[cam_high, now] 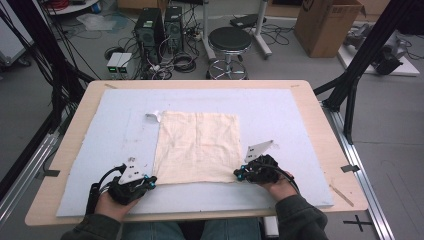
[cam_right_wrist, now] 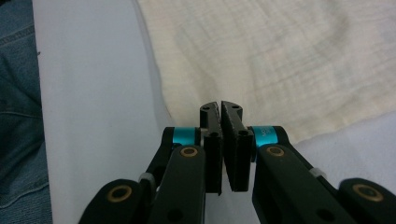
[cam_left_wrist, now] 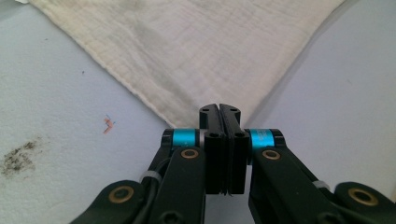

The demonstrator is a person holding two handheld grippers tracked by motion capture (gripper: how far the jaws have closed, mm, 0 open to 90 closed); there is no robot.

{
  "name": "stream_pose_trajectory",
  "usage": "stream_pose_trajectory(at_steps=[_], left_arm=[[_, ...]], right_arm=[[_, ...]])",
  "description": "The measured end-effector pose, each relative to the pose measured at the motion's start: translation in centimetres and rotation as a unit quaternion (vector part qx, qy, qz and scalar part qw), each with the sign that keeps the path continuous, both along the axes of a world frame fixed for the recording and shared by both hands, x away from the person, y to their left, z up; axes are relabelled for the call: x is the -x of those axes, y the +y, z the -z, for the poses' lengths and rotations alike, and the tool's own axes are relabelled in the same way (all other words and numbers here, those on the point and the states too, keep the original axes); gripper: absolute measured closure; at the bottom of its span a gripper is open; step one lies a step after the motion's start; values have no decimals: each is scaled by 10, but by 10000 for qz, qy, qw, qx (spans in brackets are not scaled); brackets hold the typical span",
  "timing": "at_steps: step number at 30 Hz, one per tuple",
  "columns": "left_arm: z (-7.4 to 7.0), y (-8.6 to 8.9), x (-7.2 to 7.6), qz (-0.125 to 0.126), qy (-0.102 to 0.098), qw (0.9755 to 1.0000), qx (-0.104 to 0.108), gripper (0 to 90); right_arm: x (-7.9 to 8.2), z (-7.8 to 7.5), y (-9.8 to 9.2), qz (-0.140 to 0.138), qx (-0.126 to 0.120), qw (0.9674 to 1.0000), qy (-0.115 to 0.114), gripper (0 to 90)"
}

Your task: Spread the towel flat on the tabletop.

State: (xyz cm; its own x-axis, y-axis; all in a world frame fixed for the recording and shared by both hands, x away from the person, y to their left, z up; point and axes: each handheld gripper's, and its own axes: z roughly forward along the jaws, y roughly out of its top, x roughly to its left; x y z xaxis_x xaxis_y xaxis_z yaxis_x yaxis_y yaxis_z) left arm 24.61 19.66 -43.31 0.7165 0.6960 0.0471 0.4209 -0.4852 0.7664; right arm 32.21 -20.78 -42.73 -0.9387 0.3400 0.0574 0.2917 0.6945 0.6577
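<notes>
A cream cloth point(cam_high: 197, 145) lies spread flat on a pale blue mat point(cam_high: 280, 110) that covers the wooden table. My left gripper point(cam_high: 151, 184) sits at the cloth's near left corner. In the left gripper view the gripper point(cam_left_wrist: 219, 108) is shut, and the corner of the cloth point(cam_left_wrist: 196, 46) runs in between its jaws. My right gripper point(cam_high: 238, 174) is at the near right corner. In the right gripper view its jaws point(cam_right_wrist: 220, 106) are pressed together over the corner of the cloth point(cam_right_wrist: 280, 56), whose tip is hidden behind them.
A small white scrap point(cam_high: 152, 116) lies at the cloth's far left corner. A dark smudge point(cam_left_wrist: 18, 156) marks the mat left of my left gripper. The person's jeans point(cam_right_wrist: 18, 116) border the mat's near edge. A stool point(cam_high: 229, 42), computers and a cardboard box point(cam_high: 325, 25) stand beyond the table.
</notes>
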Motion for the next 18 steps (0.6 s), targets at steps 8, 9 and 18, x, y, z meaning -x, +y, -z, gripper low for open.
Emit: stream_pose_trajectory(at_steps=[8,9,18], left_arm=[[1,-1,2,40,42,10000,19,879],[1,0,2,53,36,10000,28,873],[-2,8,-1,48,73,9992,403,696]], right_arm=[[0,2,-2,17,-36,10000,16,842],[0,2,-2,20,-57,10000,22,805],[-3,-4,-5,288,-646,9975,67,593]])
